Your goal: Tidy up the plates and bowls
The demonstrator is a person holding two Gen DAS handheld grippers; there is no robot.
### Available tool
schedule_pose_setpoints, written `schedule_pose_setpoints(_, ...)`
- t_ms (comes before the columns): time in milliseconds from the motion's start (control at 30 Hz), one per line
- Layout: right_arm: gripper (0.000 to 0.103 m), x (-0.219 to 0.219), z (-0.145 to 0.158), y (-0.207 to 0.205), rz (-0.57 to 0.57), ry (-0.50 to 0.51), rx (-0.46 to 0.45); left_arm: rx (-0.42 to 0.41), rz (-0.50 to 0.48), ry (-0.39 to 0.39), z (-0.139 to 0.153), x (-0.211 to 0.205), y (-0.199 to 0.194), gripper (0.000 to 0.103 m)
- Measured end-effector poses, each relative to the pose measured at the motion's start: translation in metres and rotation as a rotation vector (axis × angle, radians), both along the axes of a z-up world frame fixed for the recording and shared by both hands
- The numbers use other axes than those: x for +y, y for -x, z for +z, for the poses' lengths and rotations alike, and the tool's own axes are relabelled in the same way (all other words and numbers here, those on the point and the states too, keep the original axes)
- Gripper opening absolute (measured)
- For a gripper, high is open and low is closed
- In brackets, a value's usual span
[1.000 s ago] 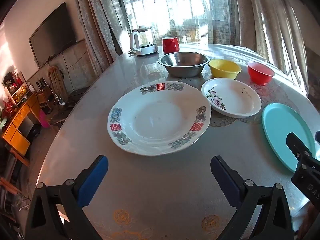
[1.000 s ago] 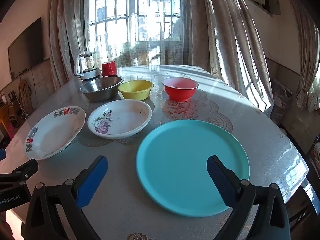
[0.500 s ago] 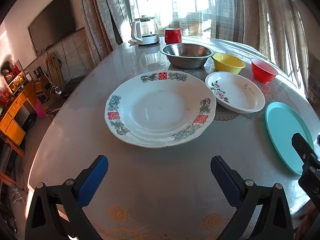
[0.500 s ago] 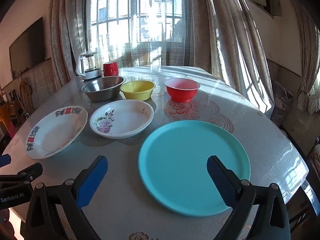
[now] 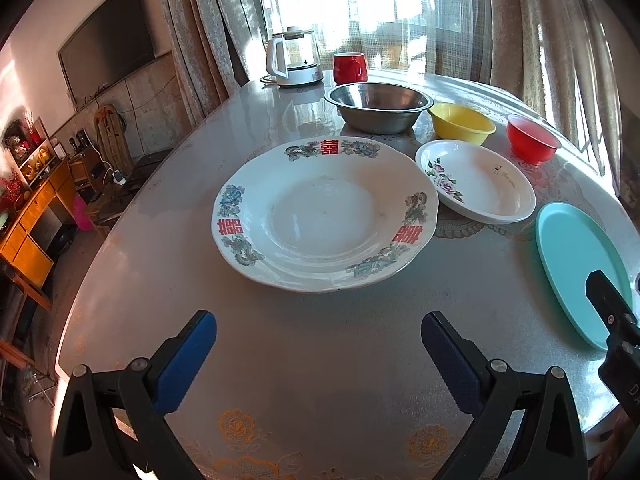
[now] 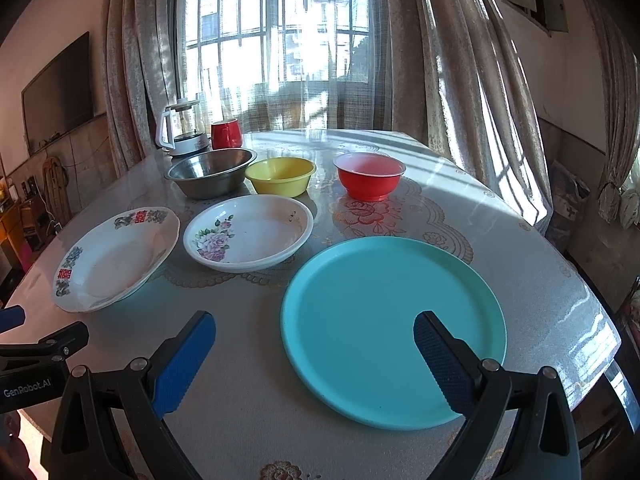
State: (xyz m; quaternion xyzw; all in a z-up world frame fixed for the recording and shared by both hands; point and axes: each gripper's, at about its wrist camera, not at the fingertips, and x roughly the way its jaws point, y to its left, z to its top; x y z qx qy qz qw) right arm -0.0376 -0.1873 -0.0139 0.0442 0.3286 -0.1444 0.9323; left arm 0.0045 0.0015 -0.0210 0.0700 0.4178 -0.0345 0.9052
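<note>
While nothing has yet been lifted, we hold both tools low over the near edge of the round worktop (image 5: 168, 208), each with its blue pads spread wide and gripping nothing. Our left hand-held gripper (image 5: 318, 354) faces the large white plate with red characters (image 5: 326, 214), which lies straight ahead of it, near but not between the pads. Our right hand-held gripper (image 6: 314, 356) hangs over the near rim of the turquoise plate (image 6: 394, 328); its right pad sits above the plate's surface, its left pad over bare cloth just beside the rim.

Between those two plates, a little further away, rests the white rose-patterned dish (image 6: 248, 238), close beside the large plate; we cannot tell if they touch. Behind stand the steel bowl (image 6: 212, 172), the yellow bowl (image 6: 280, 176) and the red bowl (image 6: 370, 176) in a row, apart from one another, with a kettle (image 5: 294, 58) and a red mug (image 5: 351, 68) at the far edge.

We judge the task barely begun. The rose dish lies about midway between us, so either hand could reach it; the large plate belongs to the left, the turquoise one to the right. Round plates offer no long axis, so a grasp must pinch a rim edge-on.
</note>
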Motion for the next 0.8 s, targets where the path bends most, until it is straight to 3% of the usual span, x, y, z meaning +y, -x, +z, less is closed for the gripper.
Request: schedule_pose_setpoints(800,0.101,0.0027,0.0003,0.0007,0.030,0.001,-0.010,0.020,0.000,0.037,-0.0002,0.0056,-0.0033,0.103)
